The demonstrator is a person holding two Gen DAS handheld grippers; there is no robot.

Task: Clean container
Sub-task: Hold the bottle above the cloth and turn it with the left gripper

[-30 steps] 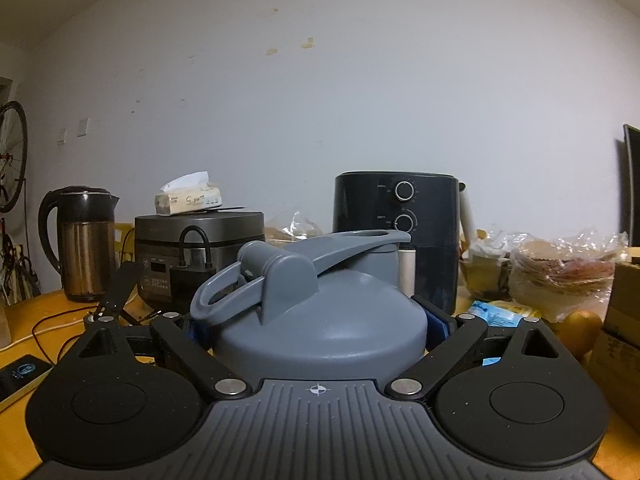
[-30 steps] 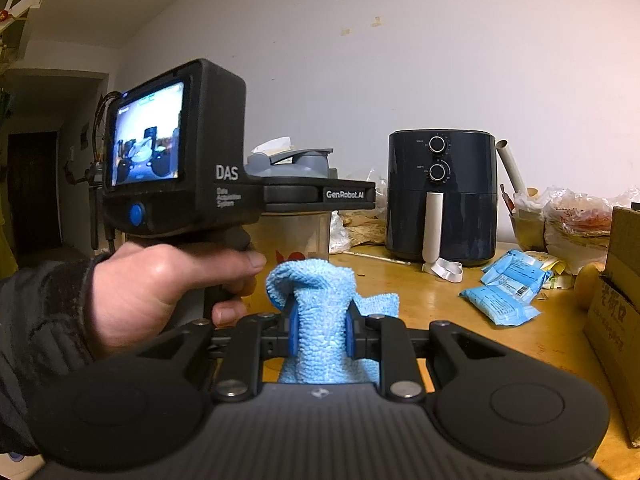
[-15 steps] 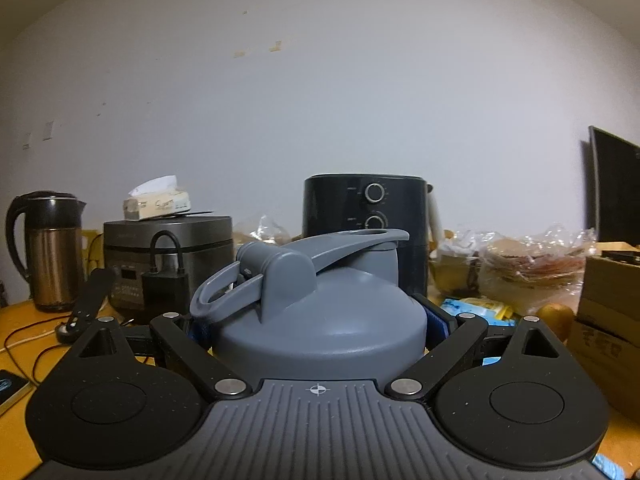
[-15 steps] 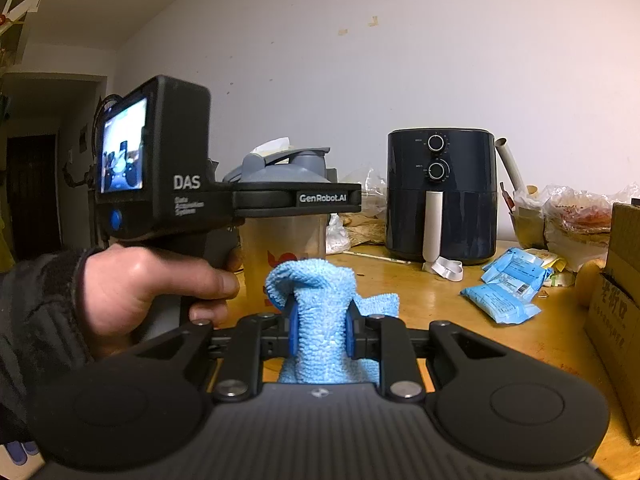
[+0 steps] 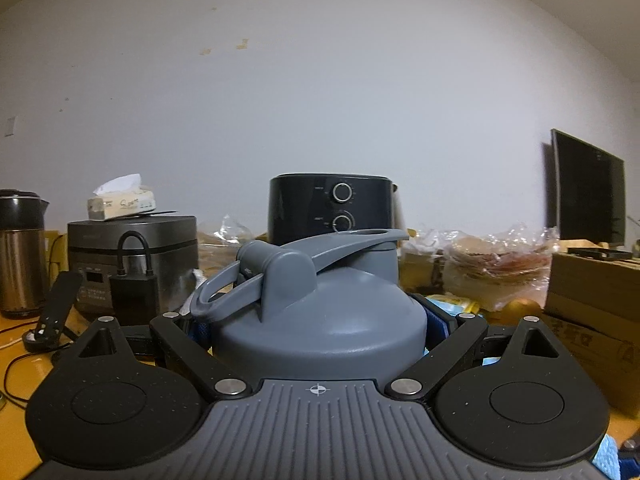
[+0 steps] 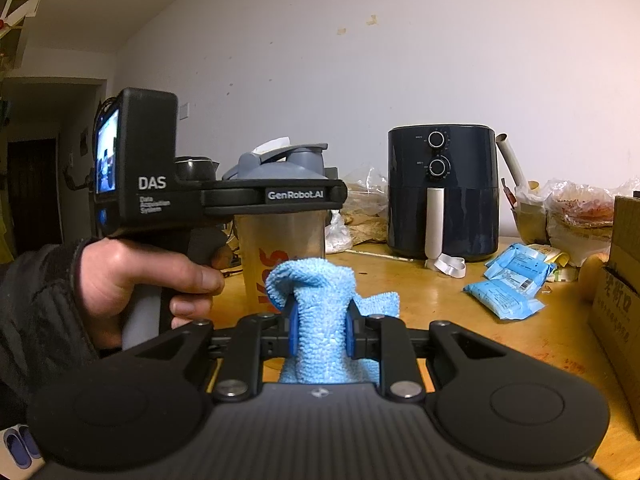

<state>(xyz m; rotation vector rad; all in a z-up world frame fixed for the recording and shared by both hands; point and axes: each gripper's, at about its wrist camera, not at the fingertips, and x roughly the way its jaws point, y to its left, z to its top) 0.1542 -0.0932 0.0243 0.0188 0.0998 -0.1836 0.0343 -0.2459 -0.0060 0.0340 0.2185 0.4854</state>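
Up close, left gripper [image 5: 318, 322] fingers clamping smooth grey domed shaker lid [image 5: 320, 312], right gripper [image 6: 319, 330] pinching fluffy blue microfibre cloth [image 6: 320, 308]

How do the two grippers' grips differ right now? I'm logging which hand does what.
The left gripper has its fingers spread wide around the rigid grey lid of the shaker bottle; the right gripper has its fingers close together on a soft blue cloth. The left carries the bottle upright above the table; the right's cloth bunches above its fingers. Both are shut on something.
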